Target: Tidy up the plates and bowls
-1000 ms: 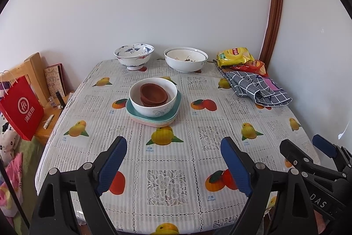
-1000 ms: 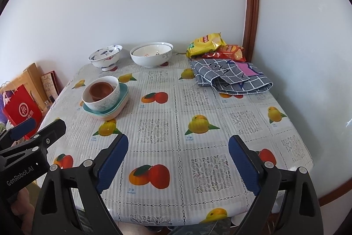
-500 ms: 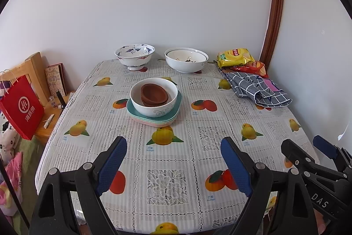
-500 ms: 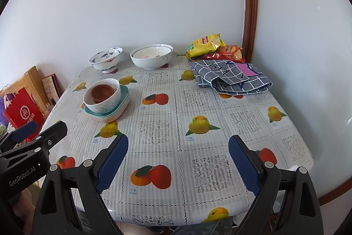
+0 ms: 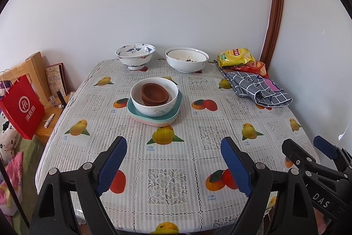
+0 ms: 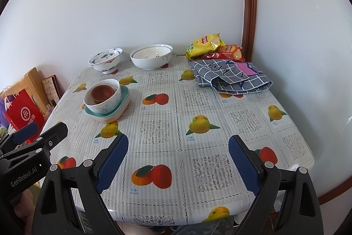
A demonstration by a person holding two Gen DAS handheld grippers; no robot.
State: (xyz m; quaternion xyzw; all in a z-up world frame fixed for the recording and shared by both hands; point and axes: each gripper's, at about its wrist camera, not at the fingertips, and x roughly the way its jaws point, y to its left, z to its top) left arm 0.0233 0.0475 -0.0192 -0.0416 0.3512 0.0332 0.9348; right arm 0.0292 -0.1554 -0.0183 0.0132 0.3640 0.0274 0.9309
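In the left wrist view, the spread, empty left gripper (image 5: 173, 155) sat bottom centre, the white ceramic bowl stacked on teal plates (image 5: 154, 98) straight ahead mid-frame; in the right wrist view, the right gripper (image 6: 178, 158), also spread and empty, saw that stack (image 6: 105, 100) farther off, centre left.

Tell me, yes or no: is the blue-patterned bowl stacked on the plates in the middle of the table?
No, the blue-patterned bowl stands alone at the far edge, while the plates carry a white bowl.

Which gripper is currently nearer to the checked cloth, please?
Right. The right gripper faces the checked cloth across open tablecloth; the left gripper sits further left, facing the stacked dishes.
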